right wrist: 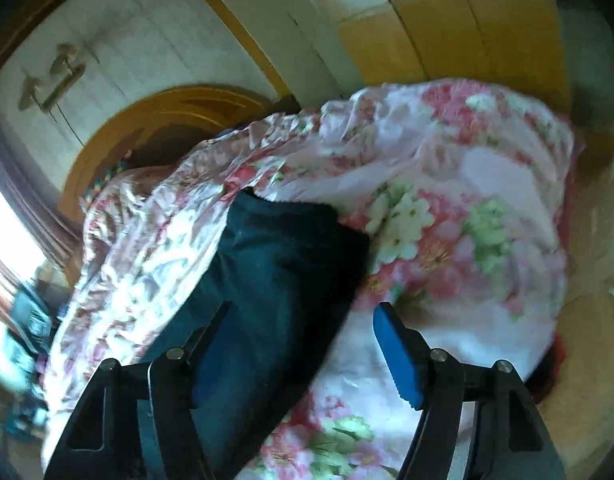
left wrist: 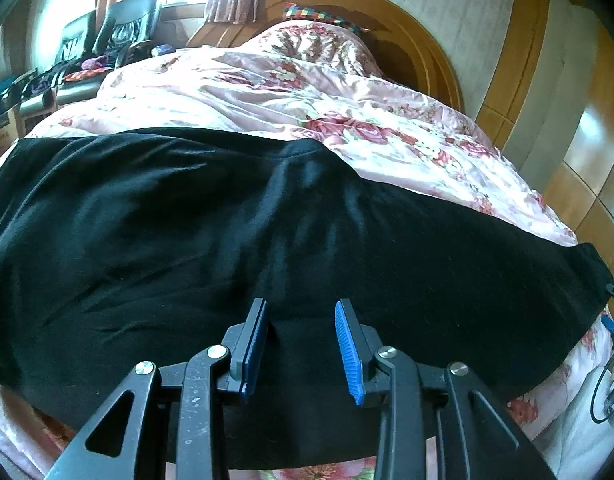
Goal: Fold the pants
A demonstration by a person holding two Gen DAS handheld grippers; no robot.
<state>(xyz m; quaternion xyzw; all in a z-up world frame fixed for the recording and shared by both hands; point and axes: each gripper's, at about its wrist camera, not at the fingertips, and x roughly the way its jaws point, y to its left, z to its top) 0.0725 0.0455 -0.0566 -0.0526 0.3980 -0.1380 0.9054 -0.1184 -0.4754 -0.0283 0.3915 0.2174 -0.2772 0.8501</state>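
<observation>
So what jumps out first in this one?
The black pants spread wide across the pink floral quilt dominate the left wrist view. The left gripper hangs over their near edge, jaws open. Behind the quilt rises a curved wooden headboard.

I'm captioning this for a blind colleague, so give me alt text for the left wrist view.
Black pants lie spread across a pink floral quilt on a bed, with the open left gripper just above their near edge, blue-padded fingers apart. A curved wooden headboard stands behind.
</observation>
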